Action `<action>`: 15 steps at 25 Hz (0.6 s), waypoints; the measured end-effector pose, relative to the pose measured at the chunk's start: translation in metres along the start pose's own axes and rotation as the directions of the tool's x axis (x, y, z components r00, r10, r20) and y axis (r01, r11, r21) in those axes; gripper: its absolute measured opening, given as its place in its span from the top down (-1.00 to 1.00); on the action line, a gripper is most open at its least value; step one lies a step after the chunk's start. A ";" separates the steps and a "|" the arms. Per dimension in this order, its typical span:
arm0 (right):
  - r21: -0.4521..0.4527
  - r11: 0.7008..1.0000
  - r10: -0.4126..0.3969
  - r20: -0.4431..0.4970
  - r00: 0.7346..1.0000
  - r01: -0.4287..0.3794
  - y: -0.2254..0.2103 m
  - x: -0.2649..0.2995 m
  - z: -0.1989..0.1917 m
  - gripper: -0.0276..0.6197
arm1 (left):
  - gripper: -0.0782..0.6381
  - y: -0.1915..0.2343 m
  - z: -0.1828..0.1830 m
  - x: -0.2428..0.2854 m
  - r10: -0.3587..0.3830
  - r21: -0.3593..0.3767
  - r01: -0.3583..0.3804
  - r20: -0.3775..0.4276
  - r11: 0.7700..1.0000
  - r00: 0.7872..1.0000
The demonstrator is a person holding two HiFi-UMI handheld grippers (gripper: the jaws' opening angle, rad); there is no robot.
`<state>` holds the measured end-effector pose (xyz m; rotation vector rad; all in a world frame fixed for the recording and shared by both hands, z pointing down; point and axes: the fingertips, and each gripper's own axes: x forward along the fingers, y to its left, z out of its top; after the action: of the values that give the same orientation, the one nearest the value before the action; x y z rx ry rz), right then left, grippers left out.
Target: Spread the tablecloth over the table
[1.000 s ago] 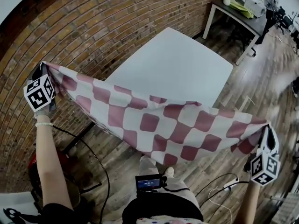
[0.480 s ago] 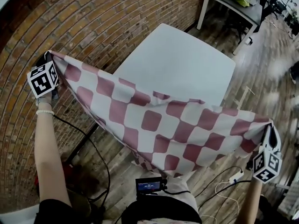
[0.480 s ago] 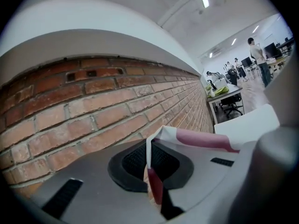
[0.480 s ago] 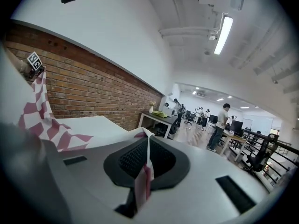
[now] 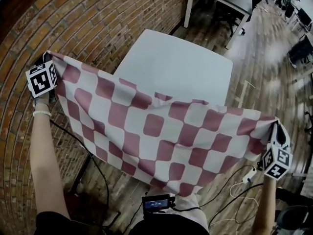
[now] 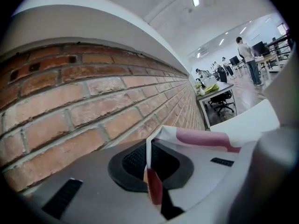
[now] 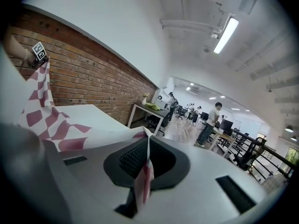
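Tablecloth (image 5: 166,136), corners clamped in left claw (image 5: 47,58) and right claw (image 5: 277,130), before table (image 5: 181,62) by brick wall (image 5: 98,23).

The cloth (image 5: 161,136), white with dusty-red checks, hangs spread wide in the air, held taut by its two upper corners, the lower edge drooping free. Its top edge hides the near side of the table (image 5: 181,67), a plain white top with rounded corners, uncovered.
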<state>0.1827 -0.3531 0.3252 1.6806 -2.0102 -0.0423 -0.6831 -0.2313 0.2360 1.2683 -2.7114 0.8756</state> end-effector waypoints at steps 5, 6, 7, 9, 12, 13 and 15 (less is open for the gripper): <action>-0.018 0.999 -0.051 -0.055 0.997 0.050 -0.004 0.013 -0.027 0.82 | 0.75 -0.033 0.001 0.033 -0.049 0.049 0.049 0.002 0.998 0.999; -0.017 0.998 -0.065 -0.064 0.996 0.064 -0.009 0.021 -0.030 0.82 | 0.75 -0.043 0.006 0.041 -0.060 0.059 0.060 0.002 0.996 0.998; -0.016 0.997 -0.077 -0.072 0.994 0.076 -0.015 0.029 -0.032 0.81 | 0.75 -0.053 0.012 0.049 -0.071 0.068 0.071 0.002 0.995 0.997; -0.022 0.995 -0.100 -0.084 0.991 0.099 -0.025 0.045 -0.034 0.82 | 0.75 -0.071 0.022 0.064 -0.090 0.086 0.090 0.002 0.992 0.996; -0.041 0.991 -0.131 -0.094 0.987 0.128 -0.033 0.063 -0.035 0.81 | 0.75 -0.090 0.030 0.080 -0.113 0.104 0.112 0.007 0.988 0.994; -0.045 0.989 -0.141 -0.096 0.985 0.137 -0.036 0.069 -0.035 0.82 | 0.74 -0.096 0.032 0.085 -0.121 0.108 0.119 0.008 0.987 0.993; -0.051 0.986 -0.161 -0.100 0.982 0.156 -0.043 0.080 -0.035 0.81 | 0.75 -0.109 0.036 0.094 -0.137 0.116 0.135 0.009 0.984 0.991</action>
<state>0.2280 -0.4265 0.3697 1.7751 -1.7841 -0.0520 -0.6612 -0.3711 0.2810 1.4683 -2.5825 1.0232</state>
